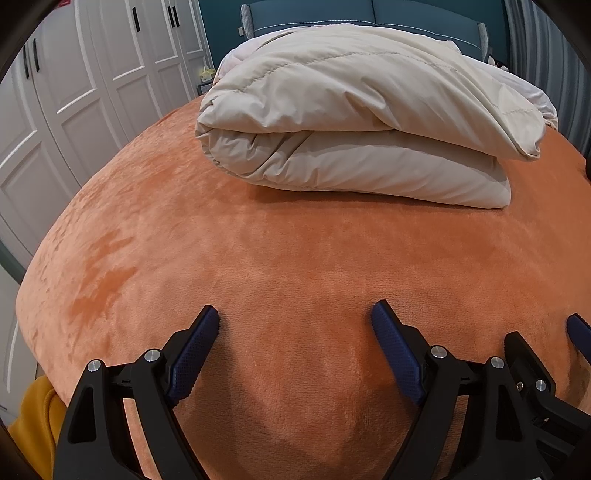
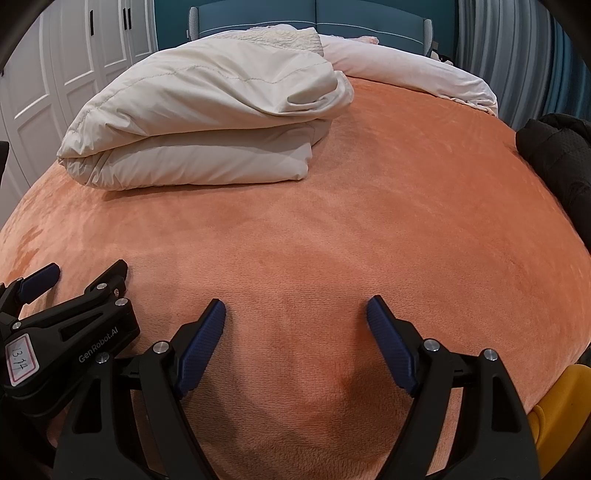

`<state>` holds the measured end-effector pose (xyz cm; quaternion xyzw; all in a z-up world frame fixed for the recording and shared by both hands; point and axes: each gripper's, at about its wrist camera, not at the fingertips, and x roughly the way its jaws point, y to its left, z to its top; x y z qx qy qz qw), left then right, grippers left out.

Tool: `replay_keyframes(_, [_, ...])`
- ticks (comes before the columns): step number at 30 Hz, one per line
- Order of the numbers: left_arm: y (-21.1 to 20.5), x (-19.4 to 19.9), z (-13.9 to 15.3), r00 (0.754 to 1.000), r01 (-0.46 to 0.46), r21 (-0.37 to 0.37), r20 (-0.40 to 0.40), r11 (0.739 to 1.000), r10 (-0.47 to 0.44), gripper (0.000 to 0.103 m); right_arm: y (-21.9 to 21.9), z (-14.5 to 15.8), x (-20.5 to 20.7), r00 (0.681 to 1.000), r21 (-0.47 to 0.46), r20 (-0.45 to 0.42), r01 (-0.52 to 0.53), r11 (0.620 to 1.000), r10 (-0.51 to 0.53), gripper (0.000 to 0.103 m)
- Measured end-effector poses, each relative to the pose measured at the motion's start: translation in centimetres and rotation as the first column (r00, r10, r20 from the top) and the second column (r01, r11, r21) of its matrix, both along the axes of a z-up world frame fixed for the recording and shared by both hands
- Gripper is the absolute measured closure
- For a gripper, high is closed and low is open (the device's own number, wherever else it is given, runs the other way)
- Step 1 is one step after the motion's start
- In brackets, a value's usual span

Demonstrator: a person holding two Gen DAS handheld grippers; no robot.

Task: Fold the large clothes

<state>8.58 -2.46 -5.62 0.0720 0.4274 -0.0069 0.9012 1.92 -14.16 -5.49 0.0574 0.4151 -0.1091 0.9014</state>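
An orange plush bed cover (image 1: 295, 251) fills both views (image 2: 369, 221). My left gripper (image 1: 295, 321) is open and empty, low over the near part of the bed. My right gripper (image 2: 295, 314) is open and empty beside it; its finger shows at the right edge of the left wrist view (image 1: 580, 332), and the left gripper shows at the left of the right wrist view (image 2: 74, 295). A black garment (image 2: 561, 162) lies at the bed's right edge. A yellow garment (image 2: 554, 413) lies at the near edge, also in the left wrist view (image 1: 33, 417).
A folded cream duvet (image 1: 351, 122) sits at the far half of the bed (image 2: 207, 122). A white sheet or pillow (image 2: 417, 77) lies behind it. White wardrobe doors (image 1: 74, 92) stand left, a teal headboard (image 1: 369, 14) at the back, curtains (image 2: 498, 55) right.
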Motion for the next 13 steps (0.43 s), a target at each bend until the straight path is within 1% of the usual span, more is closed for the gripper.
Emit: replay_keyframes(13, [0.05,0.1,-0.03,1.0,0.004,0.004,-0.002,1.0,-0.004,0.021,0.18,0.02,-0.32,1.0,-0.005,0.009,0.003,1.0,-0.003,0.027])
